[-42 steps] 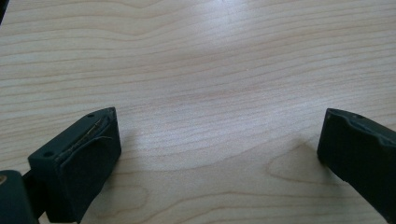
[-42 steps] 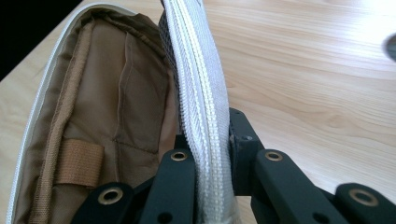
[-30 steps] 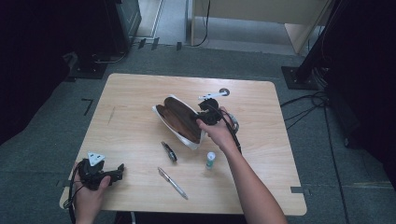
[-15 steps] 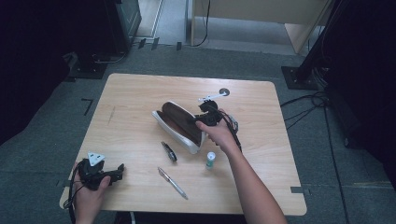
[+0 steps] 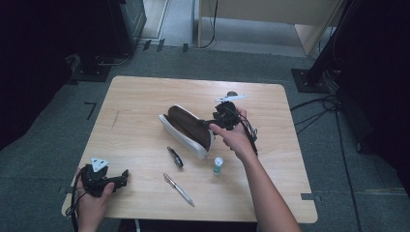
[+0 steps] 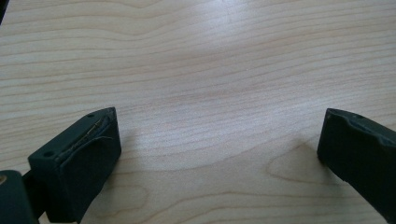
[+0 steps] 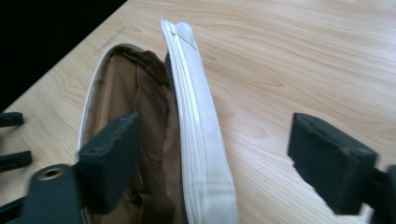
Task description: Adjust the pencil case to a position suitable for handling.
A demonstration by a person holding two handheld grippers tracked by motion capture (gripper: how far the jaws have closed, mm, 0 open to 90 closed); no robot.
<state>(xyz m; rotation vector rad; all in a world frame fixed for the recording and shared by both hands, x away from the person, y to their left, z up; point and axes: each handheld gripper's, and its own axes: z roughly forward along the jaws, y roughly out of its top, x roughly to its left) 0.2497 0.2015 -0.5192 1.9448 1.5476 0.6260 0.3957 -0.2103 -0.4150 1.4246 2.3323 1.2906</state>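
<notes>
An open white pencil case (image 5: 186, 128) with brown lining lies at the table's middle. My right gripper (image 5: 212, 123) is at its right end, and its jaws have just been opening. In the right gripper view the case's white zipped rim (image 7: 196, 135) runs between the jaws of my right gripper (image 7: 217, 140). One jaw hangs over the brown inside, the other over bare wood, and neither pad touches the rim. My left gripper (image 5: 118, 179) rests at the table's near left corner. In its own view my left gripper (image 6: 217, 135) stands open over bare wood with nothing between the jaws.
Near the case's front lie a short dark pen-like thing (image 5: 175, 157), a silver pen (image 5: 179, 189) and a small white bottle (image 5: 218, 166). The wooden table (image 5: 135, 96) ends in dark floor on all sides. Black stands rise at the back.
The right gripper's jaws have opened wide off the case's rim, and that hand has shifted slightly right and up. The left hand and the case have stayed in place.
</notes>
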